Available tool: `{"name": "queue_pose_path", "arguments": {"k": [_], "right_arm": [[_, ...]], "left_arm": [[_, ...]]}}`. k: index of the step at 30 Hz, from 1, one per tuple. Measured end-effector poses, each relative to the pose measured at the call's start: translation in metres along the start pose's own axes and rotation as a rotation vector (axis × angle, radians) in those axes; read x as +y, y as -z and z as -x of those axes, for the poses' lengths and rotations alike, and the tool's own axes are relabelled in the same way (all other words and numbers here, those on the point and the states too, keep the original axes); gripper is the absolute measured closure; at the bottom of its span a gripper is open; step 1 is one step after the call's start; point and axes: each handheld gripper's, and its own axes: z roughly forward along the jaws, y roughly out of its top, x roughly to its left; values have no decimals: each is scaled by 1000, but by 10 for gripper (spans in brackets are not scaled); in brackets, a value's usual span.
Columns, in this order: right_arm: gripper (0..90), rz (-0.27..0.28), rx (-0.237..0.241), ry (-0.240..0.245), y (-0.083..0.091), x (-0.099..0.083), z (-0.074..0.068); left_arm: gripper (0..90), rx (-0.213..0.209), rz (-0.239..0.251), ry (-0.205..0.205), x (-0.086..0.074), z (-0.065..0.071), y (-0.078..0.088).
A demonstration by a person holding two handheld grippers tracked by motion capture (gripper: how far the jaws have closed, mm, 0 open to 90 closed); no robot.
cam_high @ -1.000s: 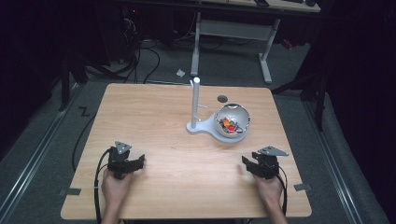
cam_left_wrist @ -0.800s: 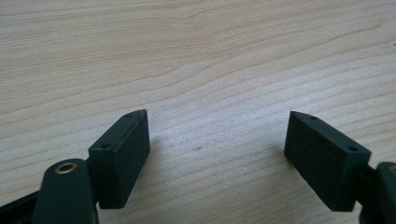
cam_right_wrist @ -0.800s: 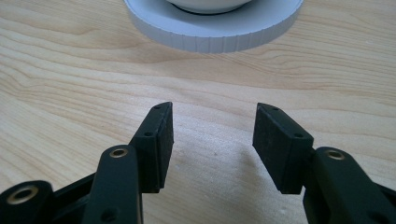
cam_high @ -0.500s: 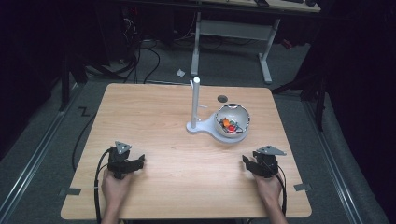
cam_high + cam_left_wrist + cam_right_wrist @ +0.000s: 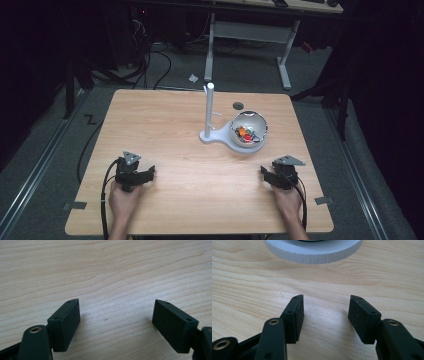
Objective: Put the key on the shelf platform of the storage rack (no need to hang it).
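A white stand [image 5: 216, 135] with an upright post [image 5: 209, 107] sits right of the table's middle. Its round end carries a shiny bowl [image 5: 260, 125] with several small coloured pieces [image 5: 245, 133] inside. My left gripper [image 5: 150, 173] rests low over the wood near the front left, held by a hand. It is open [image 5: 116, 315] with bare tabletop between the jaws. My right gripper [image 5: 264, 172] rests near the front right, just in front of the bowl. Its jaws have just been opening and stand apart [image 5: 325, 312] with nothing between them. The stand's white round base [image 5: 312, 251] lies just ahead of them.
The wooden table [image 5: 165, 120] has a small dark round mark [image 5: 238, 105] behind the bowl. Beyond the far edge a grey desk frame [image 5: 250, 32] stands on the dark floor, with cables [image 5: 150, 65] nearby. Cables trail from both grippers off the table's front edge.
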Motion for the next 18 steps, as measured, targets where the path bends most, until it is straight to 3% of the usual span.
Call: {"name": "queue_pose_path", "arguments": {"k": [18], "right_arm": [[426, -5, 0, 0, -1, 1, 1]], "left_arm": [[227, 0, 0, 0, 0, 0, 0]]}}
